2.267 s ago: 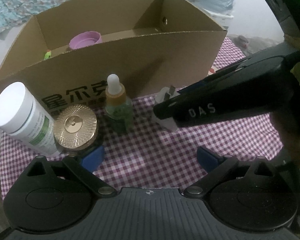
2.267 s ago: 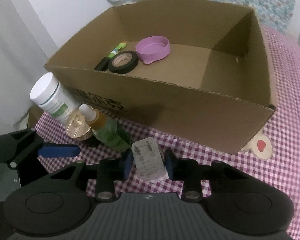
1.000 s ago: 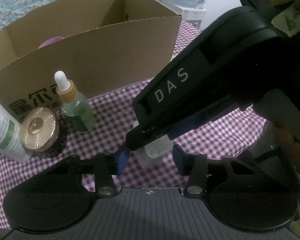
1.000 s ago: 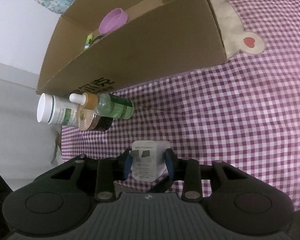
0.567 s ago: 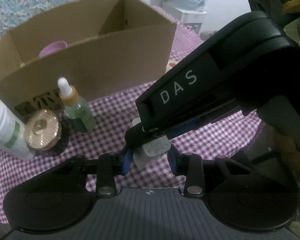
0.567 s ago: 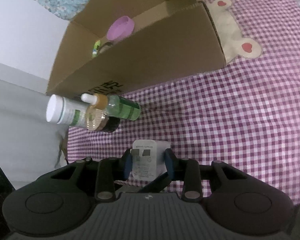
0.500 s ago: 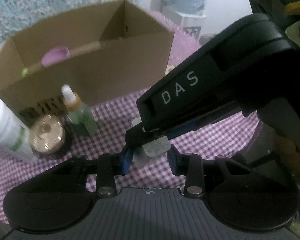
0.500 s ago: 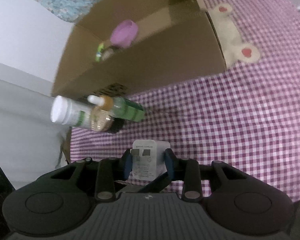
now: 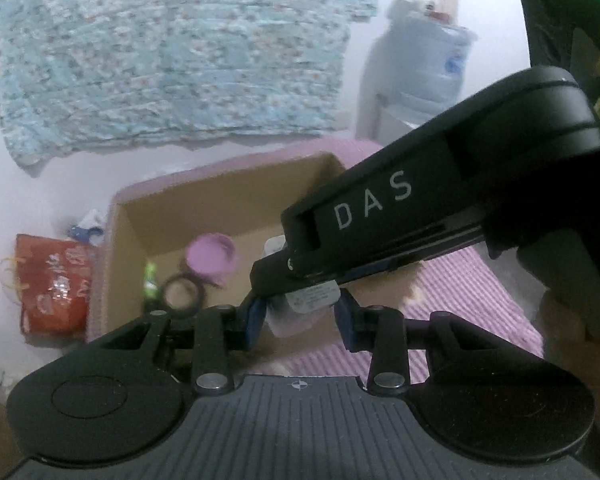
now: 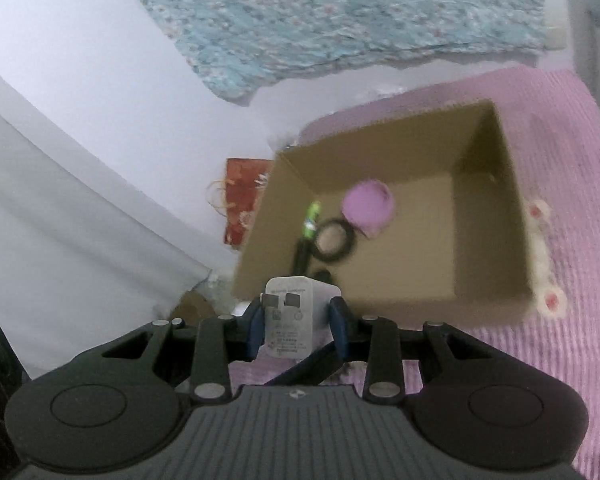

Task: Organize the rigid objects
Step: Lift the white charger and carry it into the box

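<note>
- The white plastic plug-in charger block (image 10: 290,322), rectangular with rounded corners, has two dark metal prongs on the face turned to the right wrist camera, with small grey print above and below them that is too fine to read.
- The right tool (image 10: 296,326) is clenched on the charger block, its blue pads (image 10: 253,326) pressed against the block's two side faces.
- In the left wrist view the left tool (image 9: 300,316) is also clenched on the same block (image 9: 310,300), from its other end; a white label with tiny unreadable print shows there. Its jaws have just been closing, with the block between them.
- The block is held in the air in front of the near wall of the open brown cardboard box (image 10: 488,208), which stands on the purple-and-white checked cloth (image 10: 572,360).
- The black body of the right tool crosses the left wrist view and carries the white letters "DAS" (image 9: 374,200).
- Inside the box lie a lilac round plastic lid (image 10: 367,202), a black roll of tape (image 10: 334,240) and a small green-and-black stick-shaped item (image 10: 310,220).
- A red printed bag (image 10: 244,200) with a yellow cord handle sits outside the box's left wall; its markings are blurred.
</note>
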`<action>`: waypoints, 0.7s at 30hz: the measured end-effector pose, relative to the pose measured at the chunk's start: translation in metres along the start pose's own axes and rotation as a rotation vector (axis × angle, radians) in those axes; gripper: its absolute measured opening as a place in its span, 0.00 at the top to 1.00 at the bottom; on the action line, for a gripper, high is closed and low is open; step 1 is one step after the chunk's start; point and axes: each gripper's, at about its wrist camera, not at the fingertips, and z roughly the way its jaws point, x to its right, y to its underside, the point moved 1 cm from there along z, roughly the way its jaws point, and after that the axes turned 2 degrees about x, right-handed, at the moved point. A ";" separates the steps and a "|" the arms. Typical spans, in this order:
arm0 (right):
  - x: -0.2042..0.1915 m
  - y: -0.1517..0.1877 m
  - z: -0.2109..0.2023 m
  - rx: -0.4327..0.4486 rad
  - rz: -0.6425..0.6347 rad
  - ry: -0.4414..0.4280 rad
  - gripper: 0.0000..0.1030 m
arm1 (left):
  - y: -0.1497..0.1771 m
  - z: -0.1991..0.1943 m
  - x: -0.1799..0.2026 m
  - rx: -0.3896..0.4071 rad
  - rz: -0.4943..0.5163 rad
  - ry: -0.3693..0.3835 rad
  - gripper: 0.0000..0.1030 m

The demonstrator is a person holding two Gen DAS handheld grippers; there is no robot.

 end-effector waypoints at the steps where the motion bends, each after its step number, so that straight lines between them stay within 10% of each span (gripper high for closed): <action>1: -0.001 -0.010 0.009 -0.010 -0.007 -0.003 0.64 | -0.007 0.007 -0.006 -0.009 -0.010 -0.008 0.64; 21: 0.080 -0.045 0.168 -0.309 0.190 -0.016 0.65 | -0.012 0.140 -0.064 -0.397 -0.200 -0.042 0.64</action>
